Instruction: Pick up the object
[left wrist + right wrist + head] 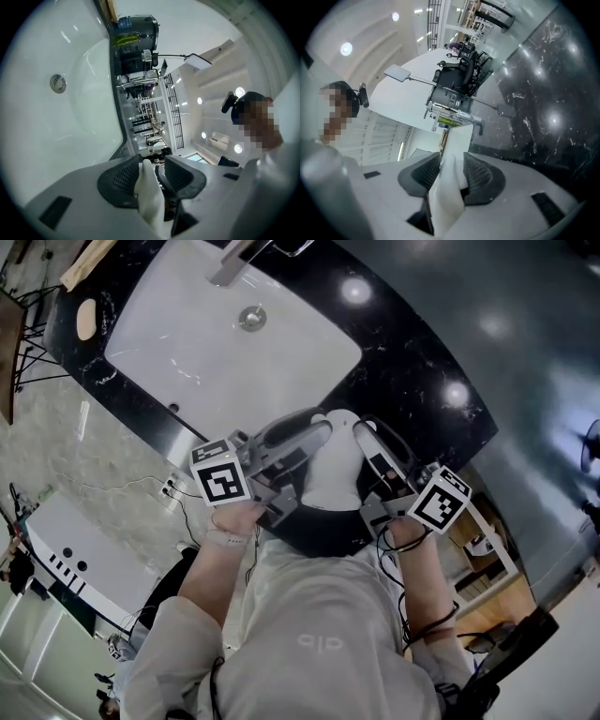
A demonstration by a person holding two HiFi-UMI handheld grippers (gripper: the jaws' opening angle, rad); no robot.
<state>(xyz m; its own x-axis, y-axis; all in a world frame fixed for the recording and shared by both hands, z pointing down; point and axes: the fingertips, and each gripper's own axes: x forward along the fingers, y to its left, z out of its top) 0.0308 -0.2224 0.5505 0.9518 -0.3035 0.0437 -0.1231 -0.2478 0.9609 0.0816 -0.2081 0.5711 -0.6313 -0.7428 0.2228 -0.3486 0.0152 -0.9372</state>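
Although the left hand-held gripper [150,176] and right hand-held gripper [452,176] each pinch a thin edge of the white cloth [333,470], held above the black bench's [422,362] front edge, pulling apart could slip it free.

The white, soft cloth-like object [334,465] is held up, pinched by the left hand-held gripper [153,162] and right hand-held gripper [452,159].
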